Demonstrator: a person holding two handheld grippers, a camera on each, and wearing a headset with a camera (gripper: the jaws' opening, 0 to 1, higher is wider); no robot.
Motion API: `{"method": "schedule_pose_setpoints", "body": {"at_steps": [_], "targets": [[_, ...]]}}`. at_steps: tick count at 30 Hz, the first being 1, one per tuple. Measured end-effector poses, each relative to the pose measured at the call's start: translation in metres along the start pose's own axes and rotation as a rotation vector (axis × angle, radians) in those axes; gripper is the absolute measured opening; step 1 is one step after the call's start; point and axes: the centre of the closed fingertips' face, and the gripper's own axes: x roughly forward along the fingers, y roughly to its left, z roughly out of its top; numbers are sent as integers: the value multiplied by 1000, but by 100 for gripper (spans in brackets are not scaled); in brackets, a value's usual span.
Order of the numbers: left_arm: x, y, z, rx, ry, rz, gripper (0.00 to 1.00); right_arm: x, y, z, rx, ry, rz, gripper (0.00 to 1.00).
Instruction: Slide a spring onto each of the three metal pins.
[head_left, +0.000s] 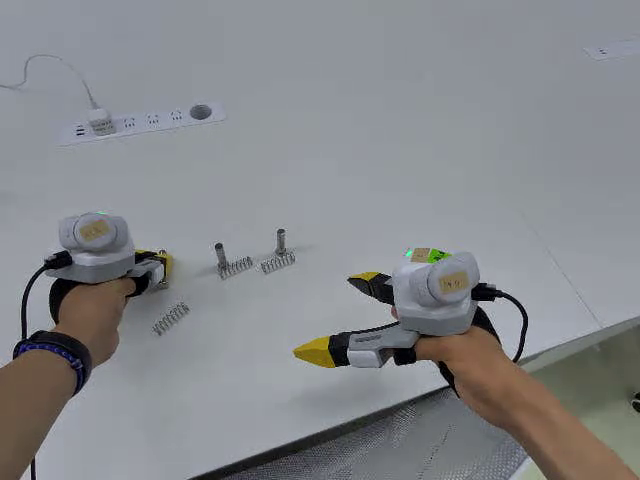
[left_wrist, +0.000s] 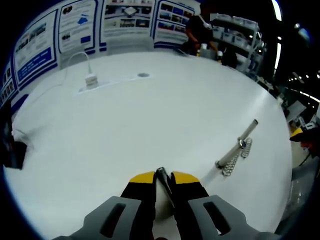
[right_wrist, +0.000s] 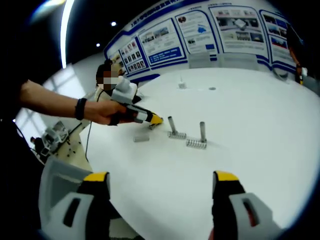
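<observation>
Table (head_left: 420, 150) bare at right and front; two upright pins (head_left: 221, 254), springs (head_left: 278, 262) at bases, left-centre; power strip (head_left: 140, 122) well back.

Setting: indoor laboratory or demonstration room.
Large white workbench (head_left: 400, 150); white power strip (head_left: 140, 122) on it, with one plug and cable; wall lined with blue-bordered printed posters (right_wrist: 235, 27); stocked storage shelves (left_wrist: 237, 32) at the room's edge; strip ceiling light (right_wrist: 65, 22) overhead.
</observation>
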Motion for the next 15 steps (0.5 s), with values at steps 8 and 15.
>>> {"method": "schedule_pose_setpoints", "body": {"at_steps": [8,15], "targets": [[-5,-5,-5,80,19,-32,8,0,-1,1,1,-1,1,86],[-2,-5,0,213,29,-19,11,4,3,0,-2,11,10,85]]}}
